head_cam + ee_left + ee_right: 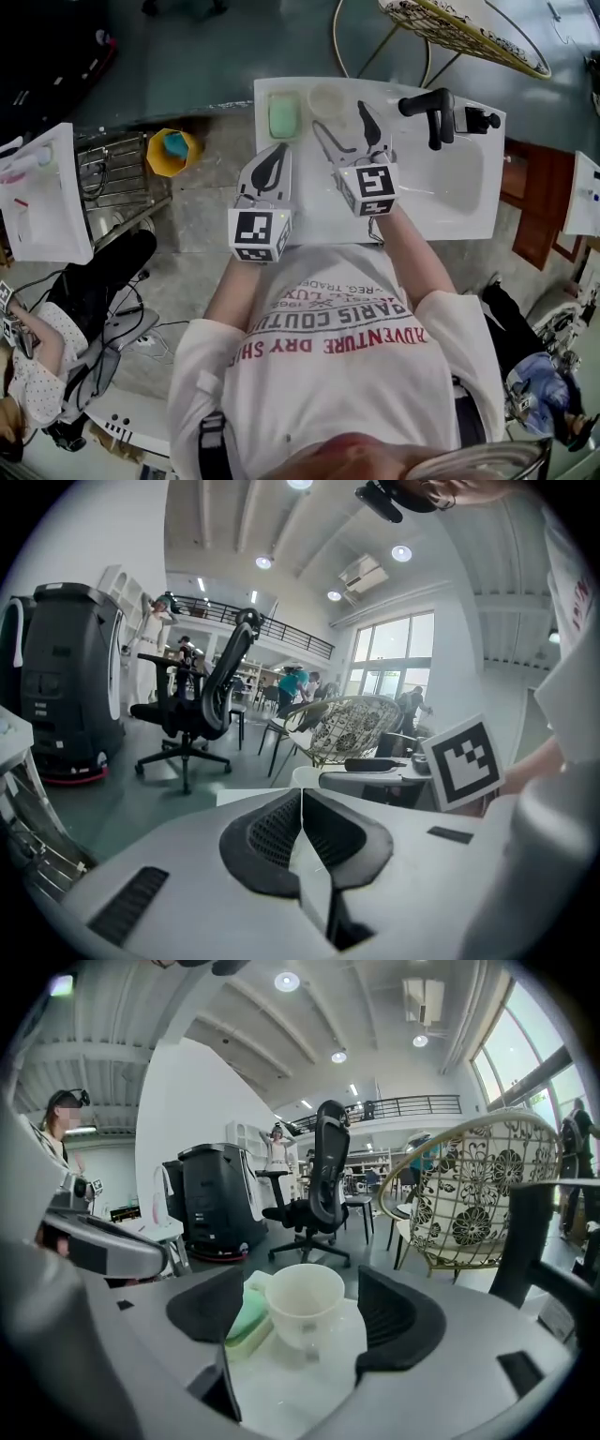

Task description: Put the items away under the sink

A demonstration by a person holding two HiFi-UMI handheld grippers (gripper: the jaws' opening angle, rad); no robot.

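Note:
A white cup (327,101) and a green sponge (284,115) sit side by side on the back left of the white sink top (281,217). In the right gripper view the cup (303,1302) stands upright just ahead of the jaws, with the sponge (246,1319) flat at its left. My right gripper (345,127) (302,1290) is open in front of the cup, with a gap on each side. My left gripper (278,152) (302,795) is shut and empty, near the sponge.
A black faucet (433,111) stands over the basin (461,176) at the right. On the floor to the left are a yellow tub (173,150) and a wire rack (111,171). A wicker chair (469,28) stands behind the sink, and a person (28,352) sits at lower left.

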